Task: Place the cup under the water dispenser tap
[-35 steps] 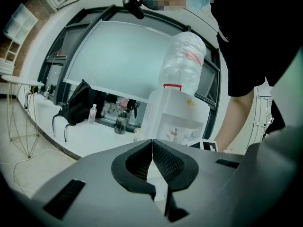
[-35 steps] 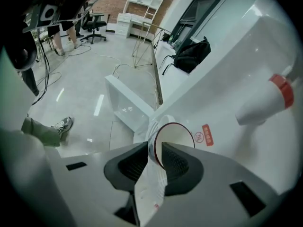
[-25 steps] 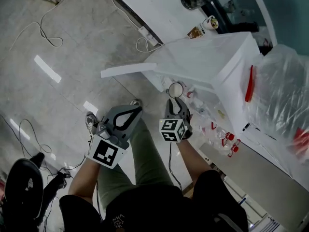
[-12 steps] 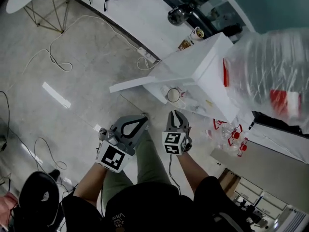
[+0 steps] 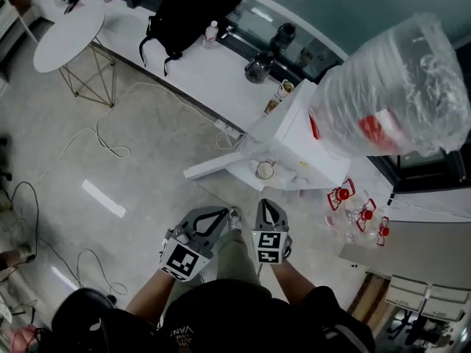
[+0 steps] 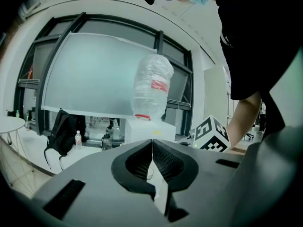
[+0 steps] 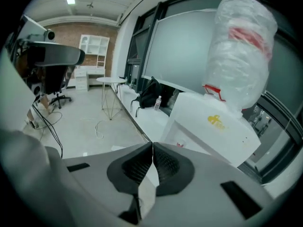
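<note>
A clear cup (image 5: 263,170) stands in the bay of the white water dispenser (image 5: 294,134), under the upturned water bottle (image 5: 390,94). Both grippers hang in front of the dispenser, well short of the cup. My right gripper (image 5: 266,204) is closing; its pads meet with nothing between them (image 7: 152,145). To its left, my left gripper (image 5: 223,213) is shut and empty (image 6: 152,143). In the right gripper view the dispenser (image 7: 213,126) and bottle (image 7: 241,46) rise ahead, and the jaws hide the cup. The left gripper view shows the dispenser (image 6: 149,129) beyond the jaws.
A white board (image 5: 213,169) lies at the dispenser's foot. Small red-capped bottles (image 5: 360,212) lie on the floor to its right. A power strip (image 5: 228,131) and cables (image 5: 110,145) run along the floor. A black backpack (image 5: 188,13) sits on the ledge, and a round table (image 5: 70,35) stands at far left.
Both grippers have risen and drawn back from the dispenser. The right gripper, right at the cup a second ago, is now well clear of it. The cup stays in the bay.
</note>
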Tool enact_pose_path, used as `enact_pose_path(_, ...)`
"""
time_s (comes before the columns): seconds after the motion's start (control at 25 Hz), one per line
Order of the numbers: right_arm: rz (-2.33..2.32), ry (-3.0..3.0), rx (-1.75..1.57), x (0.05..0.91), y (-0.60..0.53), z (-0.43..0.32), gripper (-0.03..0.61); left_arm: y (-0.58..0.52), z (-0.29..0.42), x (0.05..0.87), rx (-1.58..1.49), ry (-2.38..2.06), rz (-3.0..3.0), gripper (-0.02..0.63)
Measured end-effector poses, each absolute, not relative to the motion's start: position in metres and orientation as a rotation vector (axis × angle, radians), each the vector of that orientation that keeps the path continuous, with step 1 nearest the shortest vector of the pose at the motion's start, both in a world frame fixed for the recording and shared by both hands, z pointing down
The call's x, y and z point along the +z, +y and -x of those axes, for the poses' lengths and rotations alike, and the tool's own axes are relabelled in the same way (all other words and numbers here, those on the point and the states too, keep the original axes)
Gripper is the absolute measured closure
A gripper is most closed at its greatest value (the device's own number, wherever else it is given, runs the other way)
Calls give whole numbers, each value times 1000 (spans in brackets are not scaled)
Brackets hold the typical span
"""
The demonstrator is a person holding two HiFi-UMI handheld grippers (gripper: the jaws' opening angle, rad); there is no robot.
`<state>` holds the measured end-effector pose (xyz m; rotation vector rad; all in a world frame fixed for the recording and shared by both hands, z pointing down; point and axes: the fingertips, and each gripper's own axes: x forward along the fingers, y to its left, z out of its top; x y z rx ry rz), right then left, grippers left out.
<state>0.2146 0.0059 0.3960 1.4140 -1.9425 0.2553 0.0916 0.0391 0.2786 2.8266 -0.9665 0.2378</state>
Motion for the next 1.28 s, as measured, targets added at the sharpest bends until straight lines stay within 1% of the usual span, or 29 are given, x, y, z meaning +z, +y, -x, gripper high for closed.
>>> enact_pose_path(0.28,-1567,-2033,273,319,41,-198,535,77,-79,232,234,-957,-2885,594)
enact_pose_path(0.52,-1670,-2114,263,267,73,-186,535,107,-68,214,222,-962,-2906,594)
enact_pose_path(0.76,-1685,-2234,264,233,97,-173,535,125,-53,200,225,-1012,-2906,594)
enact_pose_path(1.04,-1620,-2433,278,196,123,-137,535,139,-14,184,241,-1141,-2897,594)
enact_pose_path(1.28,-1587,-2523,277,182,140,-122,535,156,8,177,256,-1209,-2881,594)
